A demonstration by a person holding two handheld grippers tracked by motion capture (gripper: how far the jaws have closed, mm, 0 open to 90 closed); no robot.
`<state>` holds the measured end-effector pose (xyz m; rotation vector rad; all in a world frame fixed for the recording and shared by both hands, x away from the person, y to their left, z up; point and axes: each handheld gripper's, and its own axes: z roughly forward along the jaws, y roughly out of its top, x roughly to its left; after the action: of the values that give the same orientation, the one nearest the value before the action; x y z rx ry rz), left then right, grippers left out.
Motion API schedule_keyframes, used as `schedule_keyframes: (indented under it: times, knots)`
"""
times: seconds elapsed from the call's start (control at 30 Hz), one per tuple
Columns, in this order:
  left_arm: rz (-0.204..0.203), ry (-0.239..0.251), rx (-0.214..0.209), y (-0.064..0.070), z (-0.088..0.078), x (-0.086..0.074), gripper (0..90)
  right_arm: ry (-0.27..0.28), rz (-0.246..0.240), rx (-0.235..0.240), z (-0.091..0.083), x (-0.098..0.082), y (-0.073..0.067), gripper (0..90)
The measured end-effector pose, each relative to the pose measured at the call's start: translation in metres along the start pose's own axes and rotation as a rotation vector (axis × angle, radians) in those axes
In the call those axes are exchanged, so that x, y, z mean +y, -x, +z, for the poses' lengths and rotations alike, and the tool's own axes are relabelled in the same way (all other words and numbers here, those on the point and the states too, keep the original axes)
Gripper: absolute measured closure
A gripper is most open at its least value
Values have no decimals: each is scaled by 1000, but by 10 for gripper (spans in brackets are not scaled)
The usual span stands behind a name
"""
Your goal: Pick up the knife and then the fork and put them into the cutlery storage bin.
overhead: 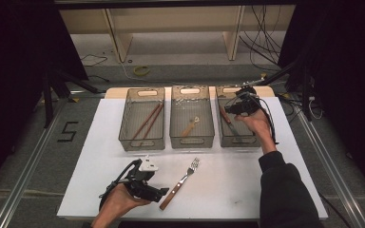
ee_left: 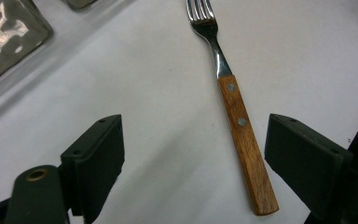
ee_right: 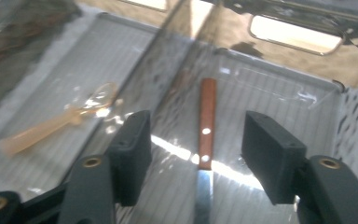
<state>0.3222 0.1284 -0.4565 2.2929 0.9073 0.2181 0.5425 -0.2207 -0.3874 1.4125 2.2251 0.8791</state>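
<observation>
A fork [overhead: 180, 183] with a wooden handle lies on the white table [overhead: 228, 175], tines pointing away. My left gripper [overhead: 164, 192] rests open just beside the handle end. In the left gripper view the fork [ee_left: 237, 116] lies between the wide-apart jaws of my left gripper [ee_left: 193, 158], nearer the right one, with neither pad touching it. My right gripper [overhead: 230, 110] hovers open over the right bin [overhead: 237, 141]. Below the right gripper [ee_right: 196, 135] a knife [ee_right: 208, 107] with a wooden handle lies flat on the bin floor, apart from both pads.
Three clear bins stand side by side at the back of the table. The left bin [overhead: 141, 142] holds chopsticks [overhead: 147, 121]. A pale spoon [overhead: 190, 126] lies in the middle bin [overhead: 192, 140]. Cables and a shelf frame lie beyond the table.
</observation>
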Motion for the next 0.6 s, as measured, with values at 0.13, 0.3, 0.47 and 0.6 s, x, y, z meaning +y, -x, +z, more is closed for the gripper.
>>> schedule_keyframes:
  times: [0.13,0.3,0.47,0.6]
  knots:
    - [-3,-11,-6,2,2,0,194,37,-59,54,-19,-8,-11,391]
    - [1,-33,-14,6,4,1,199,64,-119,123,-40,-26,-29,367]
    - [4,-52,-20,9,6,2,204,82,-150,171,-53,-50,-44,347]
    - [8,-80,-26,11,8,2,208,102,-165,200,-63,-70,-54,339]
